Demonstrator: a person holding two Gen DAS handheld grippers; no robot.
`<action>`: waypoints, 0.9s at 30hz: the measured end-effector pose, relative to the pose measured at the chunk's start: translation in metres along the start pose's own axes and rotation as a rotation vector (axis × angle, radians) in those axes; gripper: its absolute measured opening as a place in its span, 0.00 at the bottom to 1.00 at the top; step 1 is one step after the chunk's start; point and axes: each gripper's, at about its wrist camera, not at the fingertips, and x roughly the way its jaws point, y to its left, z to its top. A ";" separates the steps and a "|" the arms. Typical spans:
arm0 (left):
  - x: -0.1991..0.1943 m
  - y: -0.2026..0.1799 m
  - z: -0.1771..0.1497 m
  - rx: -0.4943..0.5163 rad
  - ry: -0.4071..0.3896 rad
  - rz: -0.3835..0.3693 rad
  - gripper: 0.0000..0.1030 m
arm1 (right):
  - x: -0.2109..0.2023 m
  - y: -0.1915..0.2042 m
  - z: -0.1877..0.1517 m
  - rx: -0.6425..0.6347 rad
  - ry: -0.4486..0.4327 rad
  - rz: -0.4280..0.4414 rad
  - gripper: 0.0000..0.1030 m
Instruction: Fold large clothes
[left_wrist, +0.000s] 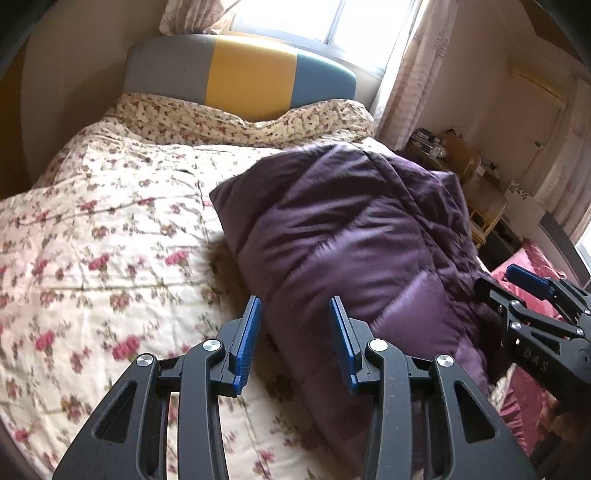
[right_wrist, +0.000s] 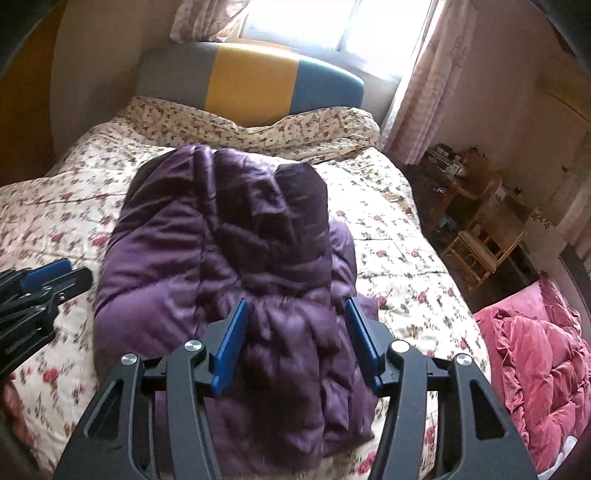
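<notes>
Blue-padded left tongs (left_wrist: 294, 314) stand wide apart with nothing between them, hovering over the near left edge of the purple quilted coat (left_wrist: 354, 236). Right tongs (right_wrist: 295, 319) are likewise wide and hold nothing, poised above the coat's near end. That coat lies folded into a bulky bundle on the floral bedspread (right_wrist: 391, 236), below the floral pillow (right_wrist: 258, 127) and striped headboard (right_wrist: 251, 77). Pink bedding (right_wrist: 535, 354) sits off to the right.
</notes>
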 end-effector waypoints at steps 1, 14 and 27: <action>0.003 0.001 0.004 0.005 -0.002 0.006 0.37 | 0.005 0.001 0.005 0.002 -0.001 -0.011 0.49; 0.037 -0.001 0.032 0.080 0.010 0.034 0.37 | 0.065 -0.007 0.036 0.037 0.038 -0.078 0.26; 0.060 -0.026 0.038 0.141 0.020 -0.026 0.37 | 0.113 -0.039 0.006 0.091 0.147 -0.085 0.17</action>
